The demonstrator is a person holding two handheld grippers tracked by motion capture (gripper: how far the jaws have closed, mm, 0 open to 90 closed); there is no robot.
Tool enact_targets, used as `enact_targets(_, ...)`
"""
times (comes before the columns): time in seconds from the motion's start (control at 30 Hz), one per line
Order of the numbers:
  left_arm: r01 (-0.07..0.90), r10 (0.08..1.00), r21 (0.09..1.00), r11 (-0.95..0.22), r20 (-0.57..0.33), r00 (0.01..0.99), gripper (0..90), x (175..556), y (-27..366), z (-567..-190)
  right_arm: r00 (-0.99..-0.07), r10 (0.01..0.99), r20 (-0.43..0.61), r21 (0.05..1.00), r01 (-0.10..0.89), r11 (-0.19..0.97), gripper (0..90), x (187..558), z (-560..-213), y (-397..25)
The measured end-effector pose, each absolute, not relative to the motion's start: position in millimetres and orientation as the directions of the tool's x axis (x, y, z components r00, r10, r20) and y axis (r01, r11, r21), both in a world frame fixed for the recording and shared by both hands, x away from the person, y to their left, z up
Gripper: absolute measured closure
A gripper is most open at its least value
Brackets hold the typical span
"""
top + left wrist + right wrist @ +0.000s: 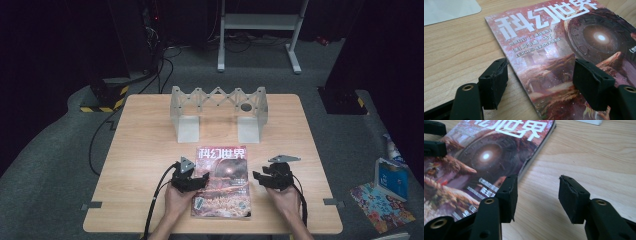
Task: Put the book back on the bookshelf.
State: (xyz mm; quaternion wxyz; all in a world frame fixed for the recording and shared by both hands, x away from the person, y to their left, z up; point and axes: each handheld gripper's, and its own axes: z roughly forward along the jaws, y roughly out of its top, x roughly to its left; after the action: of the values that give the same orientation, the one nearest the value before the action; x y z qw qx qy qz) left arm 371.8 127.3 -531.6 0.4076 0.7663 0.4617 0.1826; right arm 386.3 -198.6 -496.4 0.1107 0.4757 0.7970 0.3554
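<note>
Dark room, grey carpet; wooden table (145, 150) centre frame, grey folding rack (218, 112) at its upper middle. Magazine (222, 181) lies flat at lower centre. Left gripper (192, 181) at magazine's left edge, jaws spread wide, straddling that edge. Right gripper (261, 178) just right of magazine's right edge, jaws apart, holding nothing, over bare wood.

Magazine (564, 57): glossy printed paper cover, smooth. Bench (145, 145): light wood grain, matt. Hand-held gripper pads (509, 197): black, matt, rough-edged rubber-like material. Folding rack (218, 112): pale grey, plastic-looking, matt.
</note>
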Motion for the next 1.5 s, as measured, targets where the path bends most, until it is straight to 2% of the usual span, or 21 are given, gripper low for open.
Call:
enact_targets(0.13, 0.557, 0.855, 0.794, -0.244, -0.096, 0.510, 28.8, 372, 128, -531, -0.473, 0.852, 0.226, 0.643, 0.729, 0.234, 47.7, 395, -492, -190)
enact_targets(0.5, 0.554, 0.856, 0.794, -0.249, -0.088, 0.510, 28.7, 372, 127, -532, -0.443, 0.851, 0.281, 0.482, 0.832, 0.274, 57.8, 433, -482, -162)
enact_targets(0.8, 0.553, 0.855, 0.795, -0.249, -0.089, 0.512, 28.8, 372, 127, -532, -0.405, 0.874, 0.267, 0.397, 0.873, 0.283, 58.1, 456, -479, -147)
enact_targets(1.5, 0.552, 0.851, 0.797, -0.246, -0.095, 0.517, 29.8, 371, 126, -532, -0.365, 0.896, 0.251, 0.357, 0.896, 0.265, 59.4, 471, -480, -137)
